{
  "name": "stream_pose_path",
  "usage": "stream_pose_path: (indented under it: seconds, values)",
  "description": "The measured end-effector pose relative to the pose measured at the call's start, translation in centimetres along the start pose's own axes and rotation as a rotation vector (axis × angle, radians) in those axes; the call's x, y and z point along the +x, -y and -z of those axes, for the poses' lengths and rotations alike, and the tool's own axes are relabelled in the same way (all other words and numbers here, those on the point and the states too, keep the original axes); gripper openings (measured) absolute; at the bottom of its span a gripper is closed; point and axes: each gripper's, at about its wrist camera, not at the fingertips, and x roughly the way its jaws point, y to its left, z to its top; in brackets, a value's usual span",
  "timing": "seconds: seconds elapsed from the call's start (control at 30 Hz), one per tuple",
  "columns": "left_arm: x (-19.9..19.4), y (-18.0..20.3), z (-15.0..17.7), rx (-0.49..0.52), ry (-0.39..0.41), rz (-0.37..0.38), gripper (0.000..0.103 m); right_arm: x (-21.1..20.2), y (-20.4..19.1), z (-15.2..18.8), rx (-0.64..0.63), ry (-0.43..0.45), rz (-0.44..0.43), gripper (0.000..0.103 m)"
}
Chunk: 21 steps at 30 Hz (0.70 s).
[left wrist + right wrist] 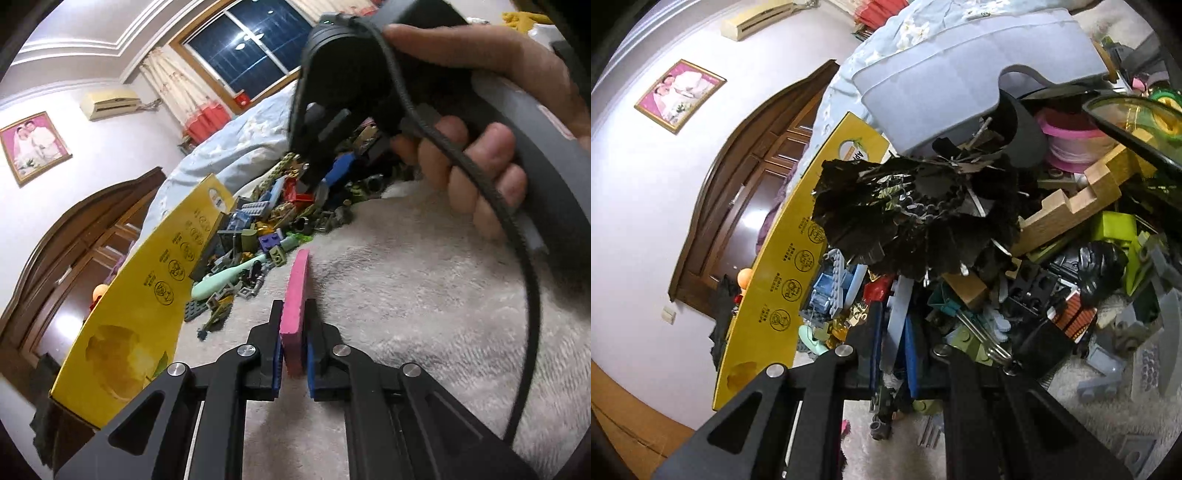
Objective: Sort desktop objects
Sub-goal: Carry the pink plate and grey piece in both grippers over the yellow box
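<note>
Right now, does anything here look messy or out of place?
Yes. A heap of toy bricks lies spilled across the cream blanket beside the yellow box. In the right view, a frayed black tassel sprawls over the pile.

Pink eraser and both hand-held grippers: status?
Left hand-held gripper shut on pink eraser, above fleece blanket. Right hand-held gripper shut on pale blue strip in toy-brick pile. Yellow box at left.
</note>
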Motion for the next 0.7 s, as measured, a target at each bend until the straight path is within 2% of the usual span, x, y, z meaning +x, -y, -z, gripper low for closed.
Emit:
stream_pose_path:
  seconds: [0.17, 0.27, 0.37, 0.43, 0.53, 0.7]
  values:
    - [1.0, -0.7, -0.1, -0.074, -0.031, -0.038, 0.011, -0.5, 0.0, 0.5, 0.007, 0.041, -0.012, 0.007]
    - [0.7, -0.5, 0.0, -0.079, -0.002, -0.073, 0.008, -1.1, -0.3, 0.8, -0.005, 0.083, 0.005, 0.008]
    - [0.2, -0.8, 0.1, -0.1, 0.044, -0.096, 0.008, -2.9, -1.8, 0.9, -0.078, 0.171, 0.06, 0.005]
    - [-0.6, -1.1, 0.0, -0.113, 0.089, -0.103, 0.008, -4.3, -3.7, 0.9, -0.171, 0.224, 0.111, 0.005]
    - [-2.3, -1.6, -0.2, -0.117, 0.189, -0.1, 0.009, -6.1, -7.4, 1.2, -0.344, 0.258, 0.19, 0.005]
    - [-4.8, -2.8, -0.5, -0.114, 0.311, -0.121, 0.009, -7.5, -10.8, 2.6, -0.437, 0.277, 0.248, 0.005]
